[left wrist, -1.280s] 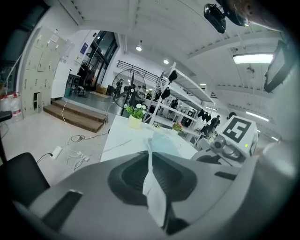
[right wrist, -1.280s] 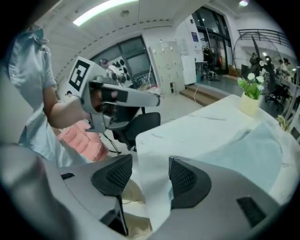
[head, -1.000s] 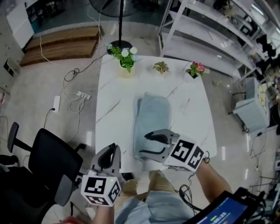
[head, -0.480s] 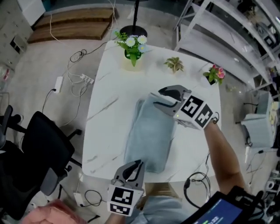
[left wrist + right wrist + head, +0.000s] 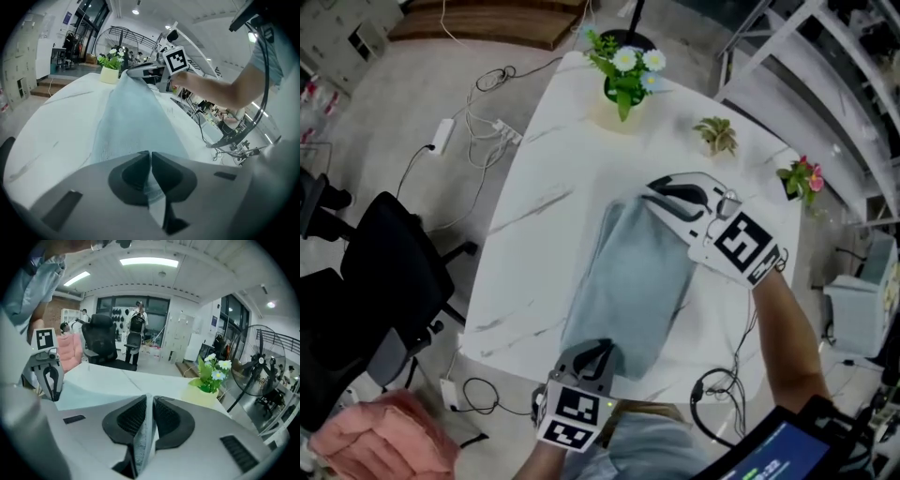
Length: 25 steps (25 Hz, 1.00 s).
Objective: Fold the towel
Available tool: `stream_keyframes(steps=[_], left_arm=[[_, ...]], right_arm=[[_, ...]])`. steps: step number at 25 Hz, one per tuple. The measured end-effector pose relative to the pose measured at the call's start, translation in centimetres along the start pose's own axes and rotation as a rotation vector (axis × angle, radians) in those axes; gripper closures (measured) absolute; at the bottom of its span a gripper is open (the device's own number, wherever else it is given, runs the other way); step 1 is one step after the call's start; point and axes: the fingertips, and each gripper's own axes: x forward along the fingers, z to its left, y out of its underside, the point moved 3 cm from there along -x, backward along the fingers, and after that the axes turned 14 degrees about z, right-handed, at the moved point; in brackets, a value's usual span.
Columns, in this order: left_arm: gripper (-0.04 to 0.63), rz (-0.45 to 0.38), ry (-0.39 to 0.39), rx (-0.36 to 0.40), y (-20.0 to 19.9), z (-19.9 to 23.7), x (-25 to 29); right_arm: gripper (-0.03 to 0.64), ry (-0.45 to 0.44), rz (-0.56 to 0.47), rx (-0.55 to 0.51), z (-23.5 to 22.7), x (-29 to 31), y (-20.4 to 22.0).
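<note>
A pale blue-grey towel lies folded in a long strip down the white marble table. At its far end my right gripper has just been closing. In the right gripper view the towel's edge is pinched between that gripper's pads. At the near end, by the table's front edge, my left gripper is shut on the towel. In the left gripper view, fabric shows between the closed jaws of this gripper, and the towel runs ahead to the right gripper.
Along the table's far edge stand a pot of white flowers, a small green plant and a pink-flowered plant. A black office chair is at the left, with cables on the floor. Metal shelving is at the right.
My right gripper went from the towel's near end to its far end and closed on it. My left gripper came up from below the table's edge onto the near end.
</note>
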Motion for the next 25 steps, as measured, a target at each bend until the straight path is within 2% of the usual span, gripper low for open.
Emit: stream_keyframes(steps=[4, 7, 14, 18, 21, 25], left_arm=[[0.575, -0.015, -0.004, -0.02, -0.2, 0.2, -0.1], [0.575, -0.017, -0.01, -0.013, 0.2, -0.2, 0.3], [0.575, -0.051, -0.026, -0.015, 0.1, -0.1, 0.1], [0.575, -0.06, -0.019, -0.034, 0.2, 0.0, 0.2], [0.574, -0.064, 0.0, -0.054, -0.1, 0.1, -0.3], [0.574, -0.081, 0.02, -0.06, -0.9, 0.0, -1.4]], right_arm=[[0.551, 0.006, -0.029, -0.04, -0.3, 0.0, -2.1], [0.546, -0.025, -0.003, -0.044, -0.4, 1.8, -2.5], [0.54, -0.12, 0.159, 0.027, -1.1, 9.0, 2.1], [0.538, -0.182, 0.163, 0.096, -1.2, 9.7, 2.7], [0.417, -0.196, 0.109, 0.156, -2.2, 7.9, 1.0], [0.4, -0.129, -0.063, 0.235, -4.8, 2.1, -3.2]])
